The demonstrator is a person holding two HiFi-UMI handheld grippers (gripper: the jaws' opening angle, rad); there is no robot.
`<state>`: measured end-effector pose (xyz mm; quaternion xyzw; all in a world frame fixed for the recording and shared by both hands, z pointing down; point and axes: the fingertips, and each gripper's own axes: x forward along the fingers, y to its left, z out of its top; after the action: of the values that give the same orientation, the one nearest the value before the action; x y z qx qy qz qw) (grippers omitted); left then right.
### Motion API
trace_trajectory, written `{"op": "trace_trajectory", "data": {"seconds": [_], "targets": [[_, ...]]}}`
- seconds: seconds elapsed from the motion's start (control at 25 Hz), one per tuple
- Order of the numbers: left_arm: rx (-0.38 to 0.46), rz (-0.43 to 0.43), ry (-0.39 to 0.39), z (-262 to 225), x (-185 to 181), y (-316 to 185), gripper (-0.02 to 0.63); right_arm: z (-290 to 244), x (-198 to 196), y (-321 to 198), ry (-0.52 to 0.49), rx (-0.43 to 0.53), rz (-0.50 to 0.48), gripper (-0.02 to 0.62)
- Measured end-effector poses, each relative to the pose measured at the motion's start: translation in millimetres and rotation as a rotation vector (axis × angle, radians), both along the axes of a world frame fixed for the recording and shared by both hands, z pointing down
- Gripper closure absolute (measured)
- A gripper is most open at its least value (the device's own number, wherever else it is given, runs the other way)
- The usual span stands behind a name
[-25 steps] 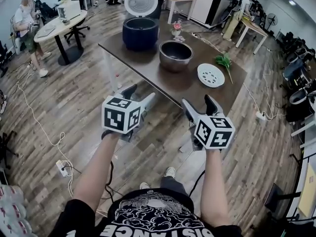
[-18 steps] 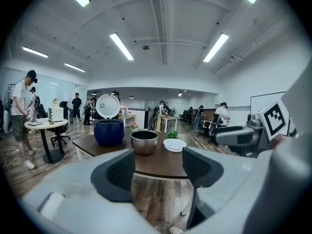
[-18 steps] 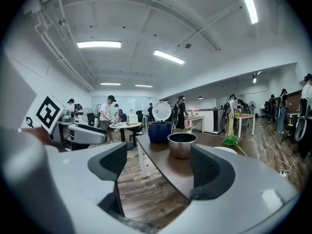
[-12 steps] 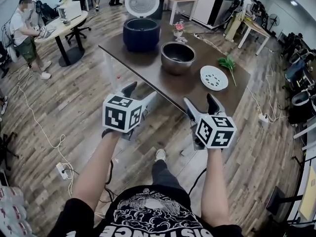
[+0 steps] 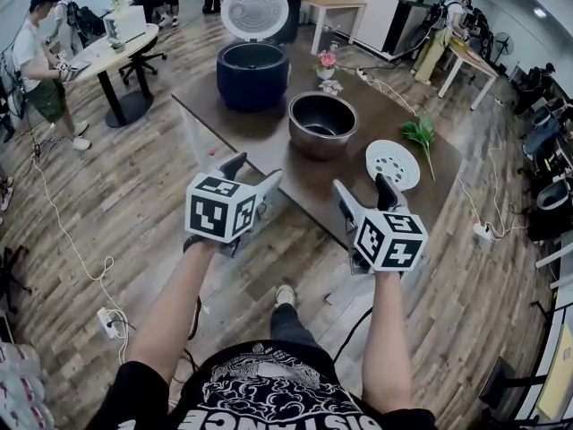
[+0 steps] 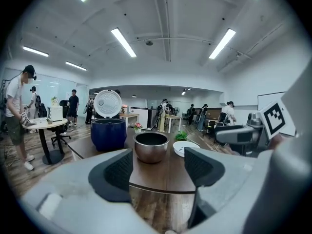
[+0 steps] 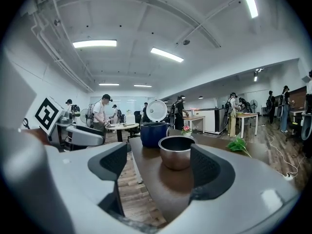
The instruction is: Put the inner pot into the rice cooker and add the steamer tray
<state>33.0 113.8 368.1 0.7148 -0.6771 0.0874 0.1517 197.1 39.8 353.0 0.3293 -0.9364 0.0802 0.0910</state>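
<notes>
A dark blue rice cooker (image 5: pixel 252 74) stands at the far end of a brown table (image 5: pixel 269 141), its white lid (image 5: pixel 255 11) up. The steel inner pot (image 5: pixel 322 124) sits in the table's middle, and the white perforated steamer tray (image 5: pixel 393 164) lies to its right. My left gripper (image 5: pixel 253 170) hangs over the floor just short of the table's near edge; its jaws have just been opening and hold nothing. My right gripper (image 5: pixel 363 186) is open and empty over the near edge. The pot (image 6: pixel 151 146) shows ahead between the left jaws, and the pot (image 7: pixel 176 151) between the right ones.
A green leafy sprig (image 5: pixel 419 133) lies past the tray and a small flower pot (image 5: pixel 328 61) stands behind the inner pot. A round table (image 5: pixel 116 43) with a person beside it is at the far left. Cables and a power strip (image 5: pixel 106 322) lie on the wooden floor.
Both grippers have moved forward toward the table, so its near edge, the pot and the tray now lie closer to them. Nothing was taken hold of.
</notes>
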Motion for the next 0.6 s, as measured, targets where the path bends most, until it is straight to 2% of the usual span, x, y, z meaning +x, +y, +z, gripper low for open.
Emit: {"op": "trace_trajectory", "data": {"seconds": [0.28, 0.6], "targets": [[-0.015, -0.008, 0.005, -1, -33, -80, 0.275, -3, -30, -84, -0.007, -0.023, 0.003, 0.204], [-0.043, -0.024, 0.034, 9, -55, -157, 0.275, 6, -47, -164, 0.009, -0.059, 0.013, 0.204]]}}
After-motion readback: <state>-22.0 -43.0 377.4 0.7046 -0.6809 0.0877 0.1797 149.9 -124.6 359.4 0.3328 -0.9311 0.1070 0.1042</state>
